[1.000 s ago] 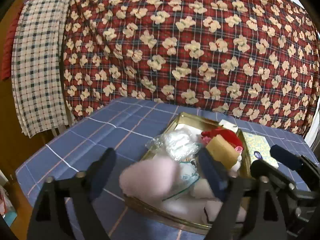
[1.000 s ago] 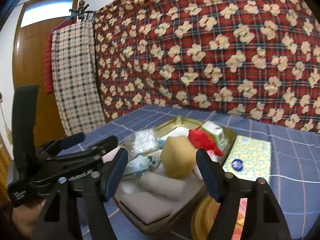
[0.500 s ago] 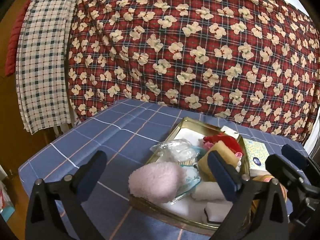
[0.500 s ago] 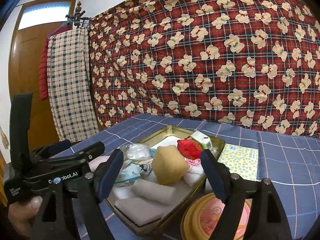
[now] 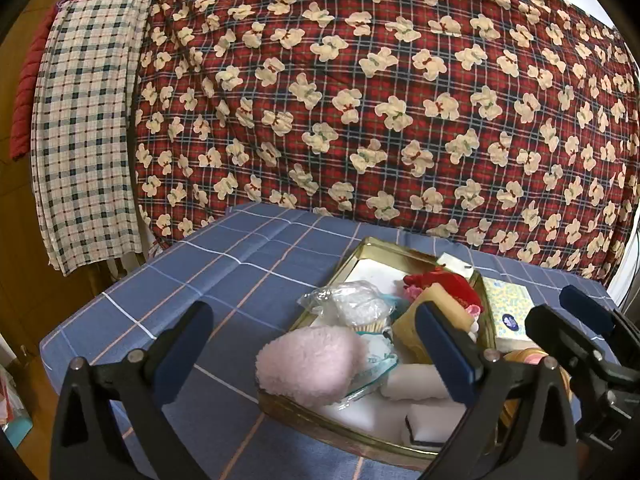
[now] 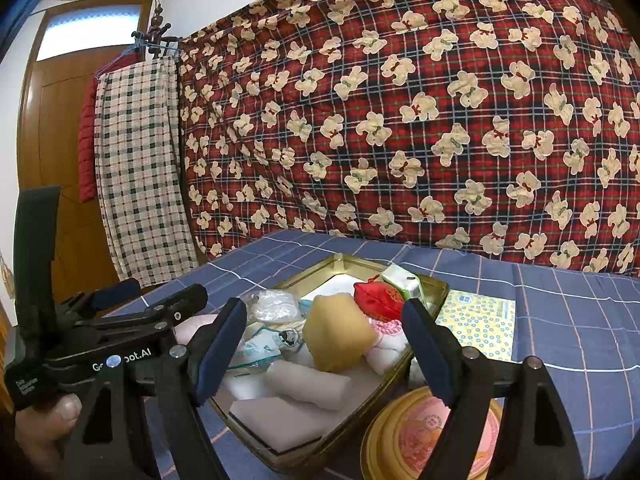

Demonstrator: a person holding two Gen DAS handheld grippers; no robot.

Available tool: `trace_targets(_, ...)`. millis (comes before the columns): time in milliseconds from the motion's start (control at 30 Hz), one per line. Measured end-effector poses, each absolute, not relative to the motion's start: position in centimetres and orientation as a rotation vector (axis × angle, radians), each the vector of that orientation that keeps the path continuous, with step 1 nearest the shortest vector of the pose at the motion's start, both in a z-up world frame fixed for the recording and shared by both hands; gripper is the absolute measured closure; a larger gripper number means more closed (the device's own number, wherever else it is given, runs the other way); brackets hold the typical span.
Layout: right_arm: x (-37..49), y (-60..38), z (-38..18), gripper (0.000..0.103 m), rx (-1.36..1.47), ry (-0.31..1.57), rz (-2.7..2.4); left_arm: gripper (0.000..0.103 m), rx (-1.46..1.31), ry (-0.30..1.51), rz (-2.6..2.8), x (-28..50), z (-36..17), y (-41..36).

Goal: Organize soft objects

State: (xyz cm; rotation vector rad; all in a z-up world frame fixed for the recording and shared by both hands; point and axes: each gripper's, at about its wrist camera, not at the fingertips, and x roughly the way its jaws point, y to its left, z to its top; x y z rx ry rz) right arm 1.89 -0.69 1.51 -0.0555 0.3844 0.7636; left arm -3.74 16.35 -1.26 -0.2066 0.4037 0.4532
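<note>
A gold metal tray (image 5: 384, 249) (image 6: 338, 261) on the blue checked tablecloth holds soft things: a pink fluffy puff (image 5: 310, 364), a yellow sponge (image 6: 336, 338) (image 5: 424, 312), a red pouch (image 6: 378, 294) (image 5: 440, 282), white foam pieces (image 6: 306, 386) (image 5: 416, 382), a clear plastic bag (image 5: 354, 304) (image 6: 274, 304) and mask packets (image 6: 260, 348). My left gripper (image 5: 316, 344) is open and empty, above the tray's near left corner. My right gripper (image 6: 324, 338) is open and empty, above the tray's near end.
A round gold tin lid (image 6: 434, 434) lies at the tray's near right. A yellow patterned packet (image 6: 478, 322) (image 5: 506, 310) lies to the tray's right. A bear-print red quilt (image 5: 380, 100) hangs behind the table. A checked cloth (image 5: 86, 128) hangs at left.
Both grippers have drawn back and up from the tray. The pink puff, a blur at the left gripper before, now rests still on the tray's near left corner.
</note>
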Motion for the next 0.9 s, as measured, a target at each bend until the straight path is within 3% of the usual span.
trace_targets(900, 1.65, -0.59, 1.59, 0.021, -0.053, 0.383, 0.763, 0.001, -0.207, 0.409, 0.448, -3.87, -1.42, 16.43)
